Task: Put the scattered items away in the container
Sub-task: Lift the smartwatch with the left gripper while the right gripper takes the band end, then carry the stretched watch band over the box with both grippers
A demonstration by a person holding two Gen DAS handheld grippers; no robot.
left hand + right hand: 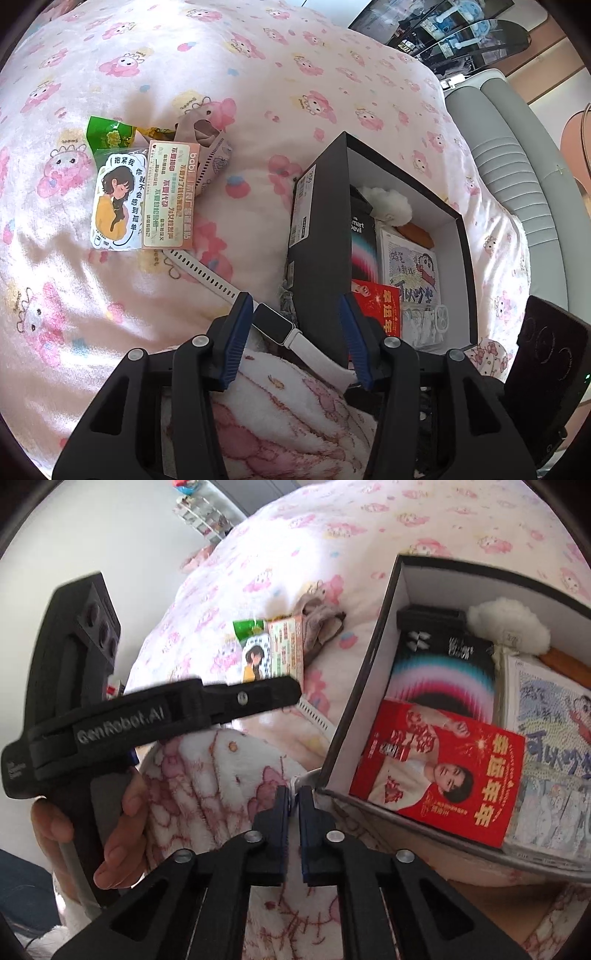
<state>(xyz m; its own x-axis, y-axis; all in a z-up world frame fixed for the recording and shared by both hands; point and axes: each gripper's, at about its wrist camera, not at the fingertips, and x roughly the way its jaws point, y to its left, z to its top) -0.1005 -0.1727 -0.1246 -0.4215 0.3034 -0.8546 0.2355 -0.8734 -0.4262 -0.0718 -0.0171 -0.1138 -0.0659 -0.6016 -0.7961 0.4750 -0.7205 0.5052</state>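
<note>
On the bed [258, 74] the box [321, 236] stands at three o'clock of centre in the left wrist view. Cards [376, 310], a booklet [410, 269] and a fluffy toy [388, 206] lie in it. The stickers [140, 199] and a snack packet [107, 133] lie together at nine o'clock, well apart from the box. A watch [275, 321] lies at six o'clock, just beside the box.

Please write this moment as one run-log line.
left gripper: open, over smart band | right gripper: shut, at box corner | sticker cards: outside box
</note>
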